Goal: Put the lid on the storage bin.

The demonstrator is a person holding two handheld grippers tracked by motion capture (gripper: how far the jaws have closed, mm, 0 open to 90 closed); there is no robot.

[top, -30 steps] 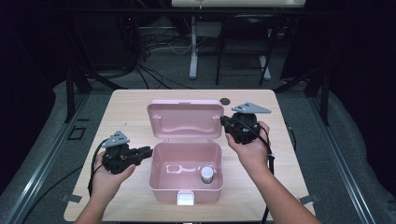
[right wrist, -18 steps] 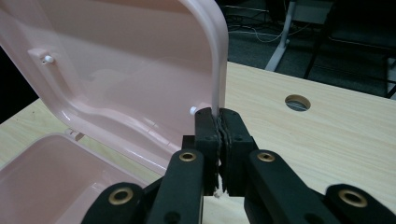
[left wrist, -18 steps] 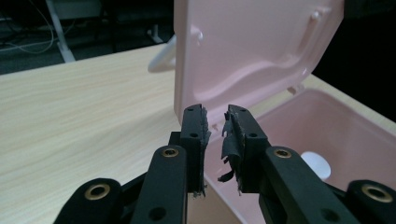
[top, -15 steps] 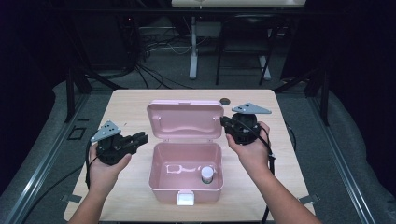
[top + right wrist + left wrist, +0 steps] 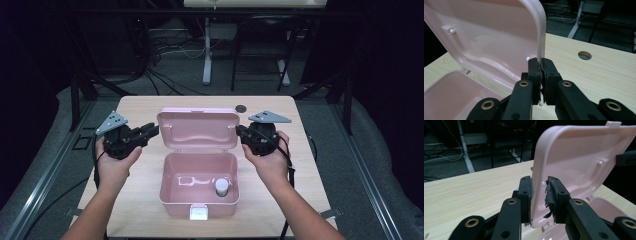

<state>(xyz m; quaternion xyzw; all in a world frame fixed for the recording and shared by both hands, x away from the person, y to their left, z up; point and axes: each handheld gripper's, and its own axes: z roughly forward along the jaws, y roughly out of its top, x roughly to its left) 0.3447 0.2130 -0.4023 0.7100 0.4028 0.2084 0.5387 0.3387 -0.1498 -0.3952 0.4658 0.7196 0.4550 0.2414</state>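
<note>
A pink plastic box (image 5: 170, 197) stands open in the middle of the table, its lid (image 5: 197, 129) upright. A small white bottle (image 5: 221, 186) stands inside, and a white latch (image 5: 199, 213) is on the front. My right gripper (image 5: 241, 133) (image 5: 540, 67) is shut on the lid's right edge (image 5: 541, 37). My left gripper (image 5: 152, 131) (image 5: 539, 187) is at the lid's left edge (image 5: 537, 195). Its jaws have just been opening, and the edge sits loosely between the pads.
The light wooden table (image 5: 140, 107) has a round cable hole (image 5: 241, 108) (image 5: 584, 55) behind the lid. Dark floor, cables and desk legs lie beyond the far edge. Bare tabletop flanks the box on both sides.
My left gripper has risen from beside the box base to the lid's left edge. The right gripper and the lid have stayed put.
</note>
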